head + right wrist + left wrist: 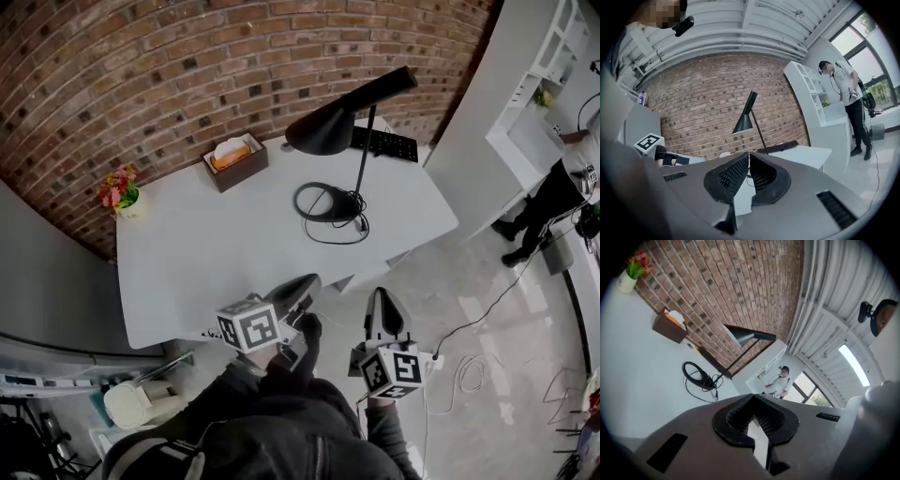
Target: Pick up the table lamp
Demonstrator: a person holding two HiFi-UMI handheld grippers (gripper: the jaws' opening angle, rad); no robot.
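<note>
The table lamp is standing toward the far right of the white table, with its black cord lying looped around its base. The left gripper and right gripper are hovering at the table's near edge, well apart from the lamp. Both are showing jaws pressed together on nothing.

On the worktop we've got the table lamp towards the right, with the keyboard just behind it by the brick wall. Left of the lamp sits the tissue box, and the flower pot is at the far-left corner. Our left tool and right tool are side by side at the near edge, well apart from the lamp.
</note>
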